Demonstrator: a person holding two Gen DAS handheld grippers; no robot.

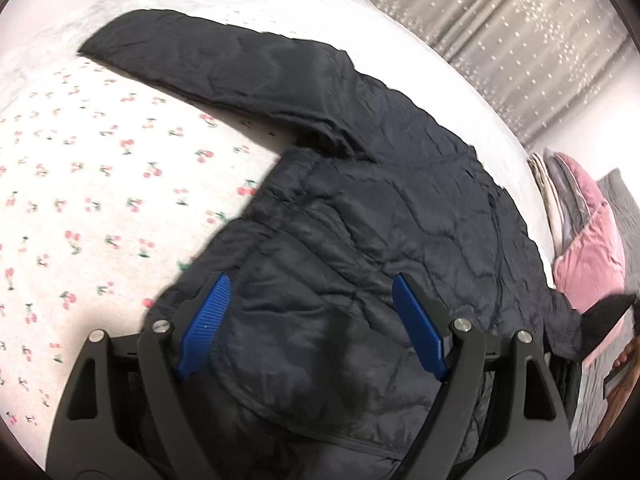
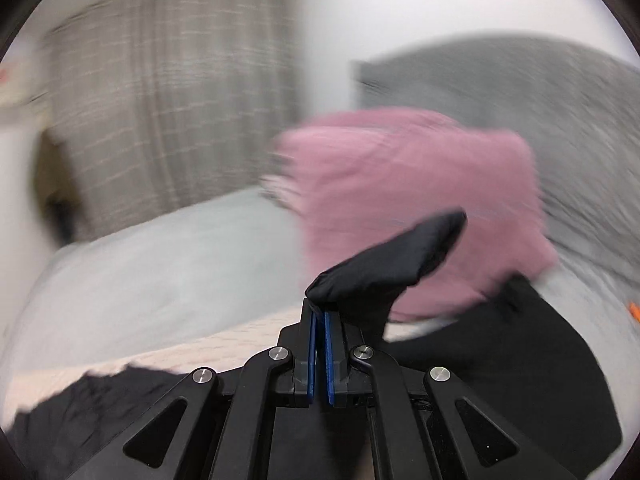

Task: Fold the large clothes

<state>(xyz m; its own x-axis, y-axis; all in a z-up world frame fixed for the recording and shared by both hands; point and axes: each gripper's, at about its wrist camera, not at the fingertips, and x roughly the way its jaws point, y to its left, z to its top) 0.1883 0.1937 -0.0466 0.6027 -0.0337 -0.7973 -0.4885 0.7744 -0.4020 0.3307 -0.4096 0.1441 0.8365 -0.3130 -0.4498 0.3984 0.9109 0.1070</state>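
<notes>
Pinching a fold of the black jacket [image 2: 384,256], the right gripper [image 2: 319,320] has its blue pads clamped tight on it. Left gripper [image 1: 312,320] hangs wide apart over the jacket, spread on the cherry-print bedsheet [image 1: 80,184]; pink pillow [image 2: 412,184] further back.

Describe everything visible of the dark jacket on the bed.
The jacket is black or very dark navy, thin, quilted and puffy-looking, with a wrinkled, slightly shiny shell. It lies spread on the cherry-print bedsheet, one sleeve stretched out flat. The open left hand-held gripper hovers over its body without pinching it. In the blurred right wrist view, the shut right hand-held gripper pinches a lifted end of the jacket's fabric, seemingly the other sleeve.
</notes>
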